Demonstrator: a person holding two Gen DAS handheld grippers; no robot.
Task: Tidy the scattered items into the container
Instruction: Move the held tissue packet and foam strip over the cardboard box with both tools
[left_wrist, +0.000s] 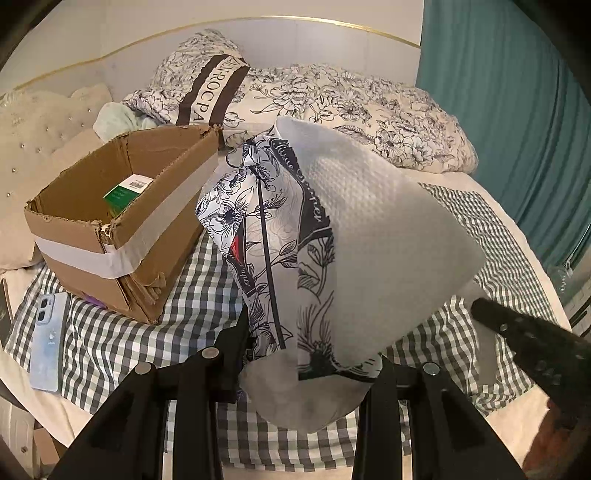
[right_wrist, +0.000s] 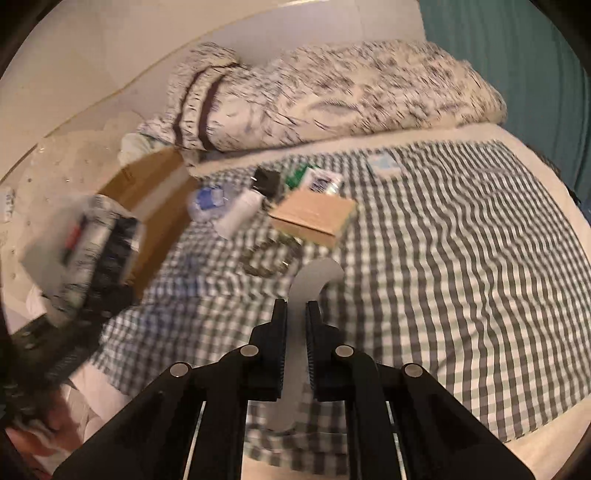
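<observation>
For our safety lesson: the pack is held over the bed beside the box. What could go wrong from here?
The loose sheet hanging from the pack could snag on the box's torn rim. The phone lies right beside the box, so a low swing might knock it. The right fingers pinch only a thin white strip, which may slip.

Brown cardboard box (left_wrist: 122, 236) banded with white tape; black-and-white floral tissue pack (left_wrist: 295, 258); grey-and-white checked blanket (right_wrist: 461, 258); teal curtain (left_wrist: 517, 129); black tongs (right_wrist: 295, 314).

Bed (right_wrist: 461, 240) w/ checked sheet, floral duvet (left_wrist: 351, 107), teal curtain (left_wrist: 517, 110).
</observation>
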